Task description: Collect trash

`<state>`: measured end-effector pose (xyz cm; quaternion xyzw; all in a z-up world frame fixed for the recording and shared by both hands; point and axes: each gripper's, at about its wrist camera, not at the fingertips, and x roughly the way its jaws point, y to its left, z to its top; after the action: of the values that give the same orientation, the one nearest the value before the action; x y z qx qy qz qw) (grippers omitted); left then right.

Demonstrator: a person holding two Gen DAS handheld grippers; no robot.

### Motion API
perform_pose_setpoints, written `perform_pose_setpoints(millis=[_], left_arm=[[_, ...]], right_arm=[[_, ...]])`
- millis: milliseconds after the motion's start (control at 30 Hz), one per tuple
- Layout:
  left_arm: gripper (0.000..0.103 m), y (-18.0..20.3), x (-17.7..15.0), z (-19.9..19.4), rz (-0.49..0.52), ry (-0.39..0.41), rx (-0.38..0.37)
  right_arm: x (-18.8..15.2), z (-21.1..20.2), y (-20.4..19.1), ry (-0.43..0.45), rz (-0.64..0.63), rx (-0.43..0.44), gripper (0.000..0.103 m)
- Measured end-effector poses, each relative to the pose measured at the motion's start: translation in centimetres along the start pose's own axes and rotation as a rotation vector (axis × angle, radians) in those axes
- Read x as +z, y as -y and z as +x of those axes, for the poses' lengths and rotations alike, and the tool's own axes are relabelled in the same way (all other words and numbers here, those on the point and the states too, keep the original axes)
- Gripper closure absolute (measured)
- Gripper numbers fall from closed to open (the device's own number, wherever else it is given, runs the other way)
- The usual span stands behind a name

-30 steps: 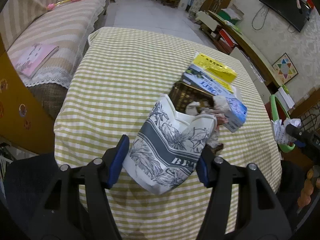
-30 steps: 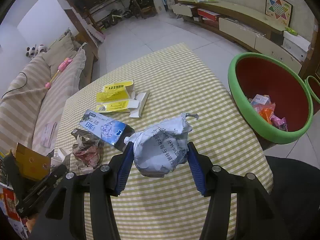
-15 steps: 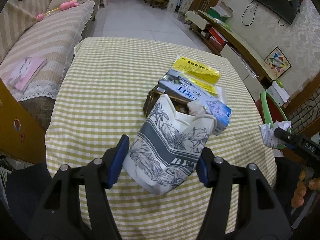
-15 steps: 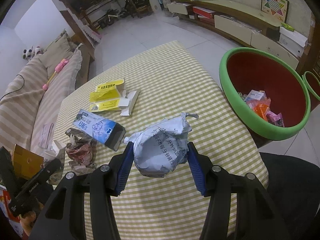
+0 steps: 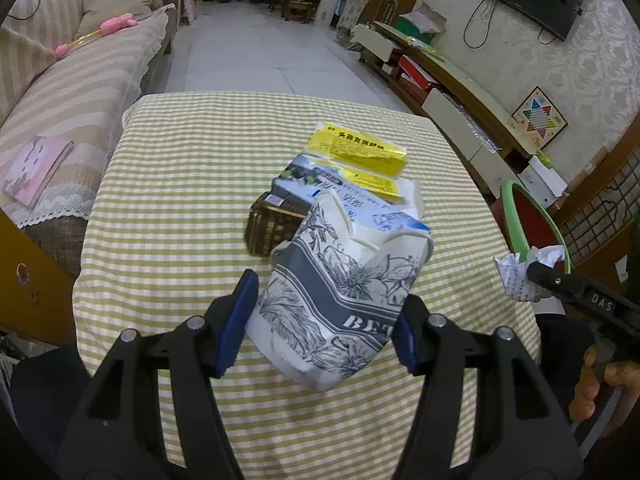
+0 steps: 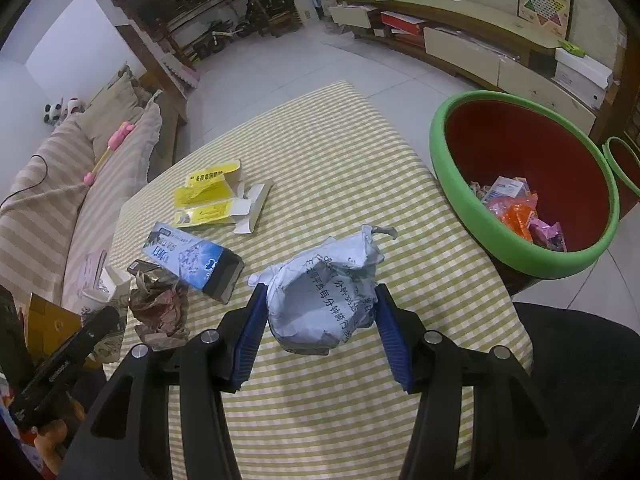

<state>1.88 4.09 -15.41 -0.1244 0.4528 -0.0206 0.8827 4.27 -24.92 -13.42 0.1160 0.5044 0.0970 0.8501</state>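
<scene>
Trash: two pieces are lifted off the worktop; I have the flowered paper bag in my left gripper and the crumpled printed paper in my right gripper.
Left jaws: clamped on the bag's lower half, its open mouth upward.
Right jaws: clamped on the paper wad, which bulges above the pads.
Bin: the green-rimmed tub stands just off the worktop's right edge, already holding wrappers.
Risk, bag: it is soft and gripped low; if I tilt it on the way over, I judge anything inside could spill, or the bag could fold and slide out.
Risk, wad: springy paper may creep out of the pads if I swing fast.
Risk, crossing: my left load must pass my right gripper to reach the tub; the two could knock together.
Left behind: the blue carton, yellow box and brown wrapper lie on the worktop.
</scene>
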Motion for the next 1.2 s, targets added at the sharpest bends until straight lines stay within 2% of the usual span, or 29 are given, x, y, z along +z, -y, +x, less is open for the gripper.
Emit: perform_pose_setpoints(millis=[900, 1200], left_arm=[[0.045, 3.8, 1.4, -0.3, 0.058, 0.026, -0.058], [0.045, 6.7, 2.8, -0.7, 0.111, 0.059, -0.093]], right_arm=[[0.9, -1.9, 1.7, 0.046, 0.036, -0.002, 0.051], [2.0, -3.5, 2.6, 0.096, 0.045, -0.014, 0.051]])
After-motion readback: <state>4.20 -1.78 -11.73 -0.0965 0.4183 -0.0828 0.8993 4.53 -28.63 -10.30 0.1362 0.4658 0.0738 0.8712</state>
